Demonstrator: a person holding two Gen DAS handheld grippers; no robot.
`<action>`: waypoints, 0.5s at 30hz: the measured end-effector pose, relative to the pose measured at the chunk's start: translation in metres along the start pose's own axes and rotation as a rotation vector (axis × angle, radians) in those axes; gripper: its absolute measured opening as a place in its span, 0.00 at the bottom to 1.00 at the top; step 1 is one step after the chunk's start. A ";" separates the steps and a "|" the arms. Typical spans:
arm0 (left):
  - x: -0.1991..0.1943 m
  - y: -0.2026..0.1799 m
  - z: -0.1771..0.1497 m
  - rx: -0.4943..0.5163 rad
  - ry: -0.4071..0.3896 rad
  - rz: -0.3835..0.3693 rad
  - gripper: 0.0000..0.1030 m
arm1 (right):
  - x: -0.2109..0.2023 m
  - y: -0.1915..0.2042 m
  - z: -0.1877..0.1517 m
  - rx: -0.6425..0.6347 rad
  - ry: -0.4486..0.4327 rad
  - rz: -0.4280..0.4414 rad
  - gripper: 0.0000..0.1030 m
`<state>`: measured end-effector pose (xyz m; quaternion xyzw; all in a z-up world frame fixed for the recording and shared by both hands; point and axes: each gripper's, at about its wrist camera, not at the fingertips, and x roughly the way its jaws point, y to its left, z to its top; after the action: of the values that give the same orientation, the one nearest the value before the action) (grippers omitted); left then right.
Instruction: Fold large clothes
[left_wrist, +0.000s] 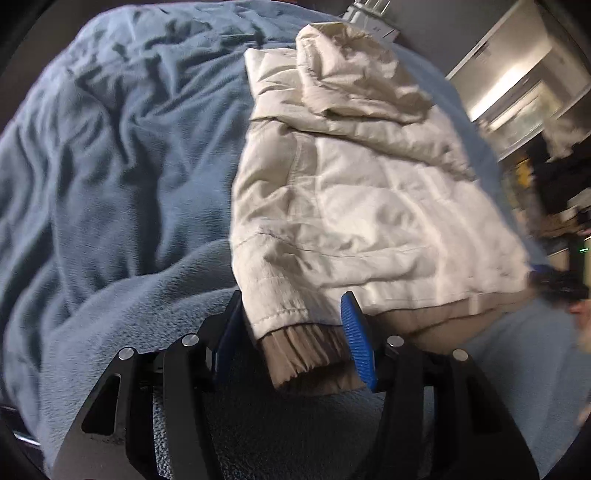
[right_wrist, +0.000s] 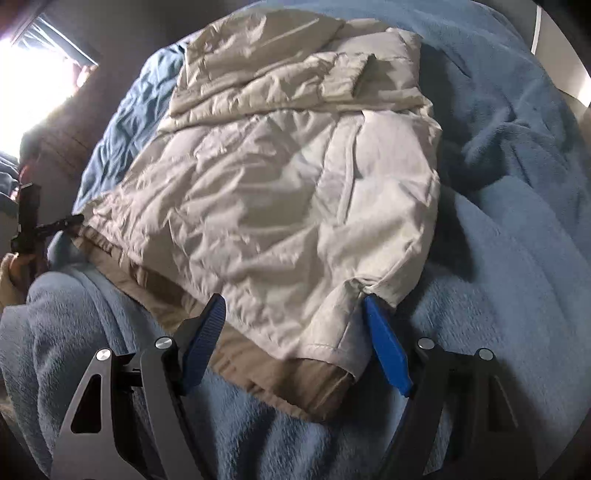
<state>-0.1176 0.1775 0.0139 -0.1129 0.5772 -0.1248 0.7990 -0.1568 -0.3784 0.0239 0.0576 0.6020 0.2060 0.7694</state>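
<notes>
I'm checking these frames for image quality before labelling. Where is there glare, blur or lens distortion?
Right wrist view: the window at the upper left is blown out to white, while the cream jacket stays evenly lit. Left wrist view: the room at the right edge is smeared with blur, with a bright glaring strip; the jacket cuff is sharp. Both views bow toward dark rounded fisheye corners.
</notes>
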 end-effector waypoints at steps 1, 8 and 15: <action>0.001 0.002 0.002 -0.015 0.005 -0.021 0.49 | 0.003 0.000 0.002 0.007 0.006 0.006 0.71; 0.022 -0.007 0.006 0.100 0.123 -0.006 0.46 | 0.007 0.012 -0.001 -0.057 0.107 -0.062 0.69; 0.033 -0.004 0.013 0.125 0.184 -0.029 0.46 | -0.019 -0.006 -0.008 0.016 0.094 -0.059 0.64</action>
<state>-0.0954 0.1628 -0.0103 -0.0594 0.6376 -0.1820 0.7462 -0.1669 -0.3925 0.0371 0.0365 0.6405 0.1808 0.7455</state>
